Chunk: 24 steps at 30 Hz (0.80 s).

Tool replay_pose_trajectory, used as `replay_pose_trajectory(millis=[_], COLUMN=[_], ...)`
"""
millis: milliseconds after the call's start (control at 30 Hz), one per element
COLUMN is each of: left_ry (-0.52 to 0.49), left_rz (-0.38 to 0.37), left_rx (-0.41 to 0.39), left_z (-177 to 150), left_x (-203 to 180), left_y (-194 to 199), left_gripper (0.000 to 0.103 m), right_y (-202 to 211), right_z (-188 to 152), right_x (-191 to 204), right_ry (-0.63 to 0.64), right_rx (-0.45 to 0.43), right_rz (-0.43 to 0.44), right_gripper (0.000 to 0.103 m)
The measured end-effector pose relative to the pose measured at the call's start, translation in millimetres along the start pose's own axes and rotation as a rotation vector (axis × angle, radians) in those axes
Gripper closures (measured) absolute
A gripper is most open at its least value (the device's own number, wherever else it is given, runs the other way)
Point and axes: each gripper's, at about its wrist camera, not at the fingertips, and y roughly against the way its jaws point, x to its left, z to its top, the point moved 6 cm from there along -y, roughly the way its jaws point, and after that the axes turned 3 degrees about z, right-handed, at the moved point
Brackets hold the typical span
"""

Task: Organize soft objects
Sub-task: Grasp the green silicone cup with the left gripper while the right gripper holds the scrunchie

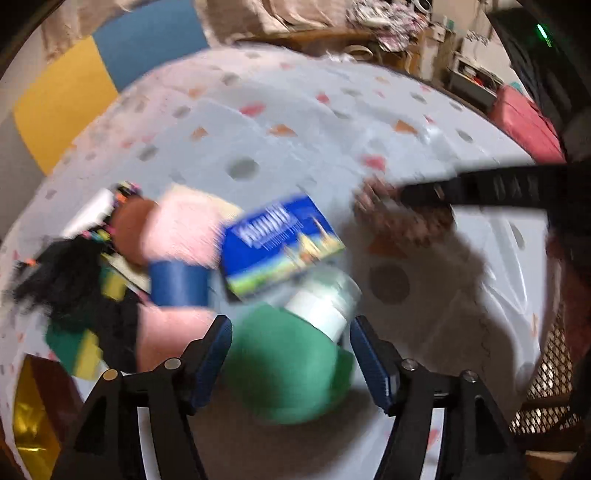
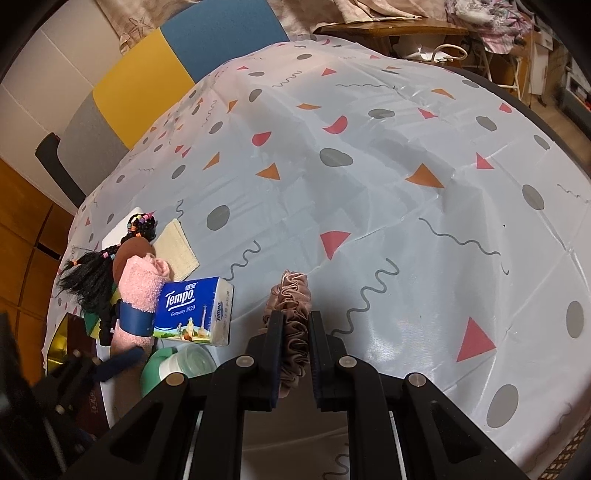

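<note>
My right gripper (image 2: 295,319) is shut on a dusty-pink scrunchie (image 2: 291,295), held just above the patterned tablecloth (image 2: 369,184). At the table's left edge lies a cluster: a blue Tempo tissue pack (image 2: 194,314), a pink rolled towel with a blue band (image 2: 142,291), a doll with black braided hair (image 2: 88,280) and a beige cloth (image 2: 177,247). My left gripper (image 1: 290,328) stands open over a green soft thing with a clear white lid (image 1: 288,369). The view is blurred and I cannot tell whether the pads touch it. The tissue pack (image 1: 280,243) sits just beyond.
The cloth-covered table (image 2: 535,258) falls away close to the cluster on the left. A gold foil item (image 1: 29,424) sits below that edge. A mesh basket (image 1: 546,387) is at the lower right. A wooden table with clothes (image 2: 388,27) stands behind.
</note>
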Motion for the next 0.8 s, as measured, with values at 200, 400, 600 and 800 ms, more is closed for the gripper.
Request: replay_pose_trajectory(millis=[200, 400, 600, 800], left_ry=[-0.028, 0.102, 0.103, 0.157], left_rz=[0.036, 0.009, 0.09, 0.037], left_rx=[-0.016, -0.03, -0.004, -0.008], left_z=[-13, -2, -10, -21], left_x=[-7, 2, 1, 3], left_y=[6, 6, -7, -2], left_gripper=[0.032, 0.032, 0.042, 0.048], right_y=[-2, -2, -5, -7], right_z=[0, 0, -1, 0], right_x=[0, -1, -2, -2], right_ry=[-0.006, -0.006, -0.007, -0.004], right_rx=[0.006, 0.006, 0.014, 0.013], right_rz=[0.007, -0.001, -0.005, -0.009], right_gripper=[0.09, 0.09, 0.09, 0.09])
